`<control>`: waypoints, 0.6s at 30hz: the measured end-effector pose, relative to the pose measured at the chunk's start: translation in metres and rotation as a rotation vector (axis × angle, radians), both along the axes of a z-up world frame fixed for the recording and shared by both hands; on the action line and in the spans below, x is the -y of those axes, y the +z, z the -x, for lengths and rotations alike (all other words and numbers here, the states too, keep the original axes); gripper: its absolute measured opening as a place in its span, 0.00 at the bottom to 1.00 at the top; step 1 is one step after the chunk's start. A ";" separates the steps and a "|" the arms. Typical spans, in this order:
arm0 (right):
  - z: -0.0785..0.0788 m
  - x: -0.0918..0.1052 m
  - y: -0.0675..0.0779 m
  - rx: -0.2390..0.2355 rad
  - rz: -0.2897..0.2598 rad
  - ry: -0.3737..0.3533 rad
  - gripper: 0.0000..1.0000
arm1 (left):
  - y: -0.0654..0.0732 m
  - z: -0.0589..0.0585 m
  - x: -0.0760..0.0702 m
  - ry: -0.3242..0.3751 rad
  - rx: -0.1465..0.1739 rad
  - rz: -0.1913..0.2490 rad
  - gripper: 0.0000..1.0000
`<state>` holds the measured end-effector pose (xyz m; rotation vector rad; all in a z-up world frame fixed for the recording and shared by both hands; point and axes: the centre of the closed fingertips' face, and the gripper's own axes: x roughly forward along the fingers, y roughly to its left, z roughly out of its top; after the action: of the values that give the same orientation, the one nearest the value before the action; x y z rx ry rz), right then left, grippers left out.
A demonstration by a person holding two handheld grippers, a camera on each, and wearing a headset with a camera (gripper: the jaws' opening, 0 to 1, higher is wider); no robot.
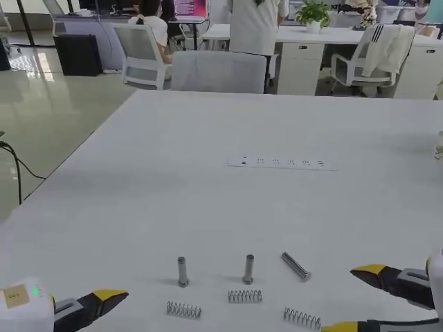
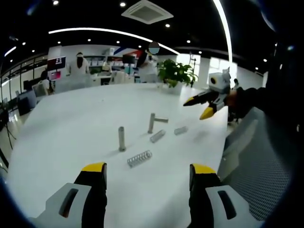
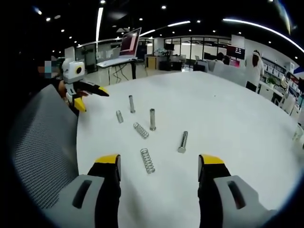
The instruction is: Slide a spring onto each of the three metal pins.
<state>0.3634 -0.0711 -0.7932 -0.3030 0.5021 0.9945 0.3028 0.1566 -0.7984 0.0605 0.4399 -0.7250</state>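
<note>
Two metal pins stand upright on the white table (image 1: pixel 208 200), the left pin (image 1: pixel 182 271) and the middle pin (image 1: pixel 248 268). A third pin (image 1: pixel 295 265) lies on its side to their right. Three loose springs lie in front of them: left spring (image 1: pixel 183 310), middle spring (image 1: pixel 245 296), right spring (image 1: pixel 302 318). My left gripper (image 1: pixel 104 304) is at the bottom left, open and empty, its jaws (image 2: pixel 149 168) facing the nearest spring (image 2: pixel 139 158). My right gripper (image 1: pixel 351 299) is at the bottom right, open and empty (image 3: pixel 159 160), just short of a spring (image 3: pixel 147 160) and the lying pin (image 3: pixel 183 141).
A flush power strip (image 1: pixel 280 163) sits in the table's middle, beyond the pins. A grey chair (image 1: pixel 218 71) stands at the far edge, with desks, chairs and people behind it. The table's left edge runs diagonally down to the floor side.
</note>
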 end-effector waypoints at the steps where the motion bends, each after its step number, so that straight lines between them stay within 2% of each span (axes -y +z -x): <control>1: -0.002 -0.001 0.000 0.003 0.005 0.002 0.65 | 0.001 0.000 0.000 0.000 0.001 0.000 0.66; 9: -0.027 -0.013 0.006 0.022 0.033 0.019 0.62 | 0.003 0.001 0.000 0.009 0.007 0.001 0.66; 18: -0.051 -0.030 0.001 0.018 0.064 0.044 0.59 | 0.005 0.003 -0.003 0.025 0.013 0.004 0.66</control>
<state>0.4144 -0.0407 -0.7920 -0.3813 0.5135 1.0193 0.2995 0.1594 -0.7932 0.0555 0.4266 -0.7007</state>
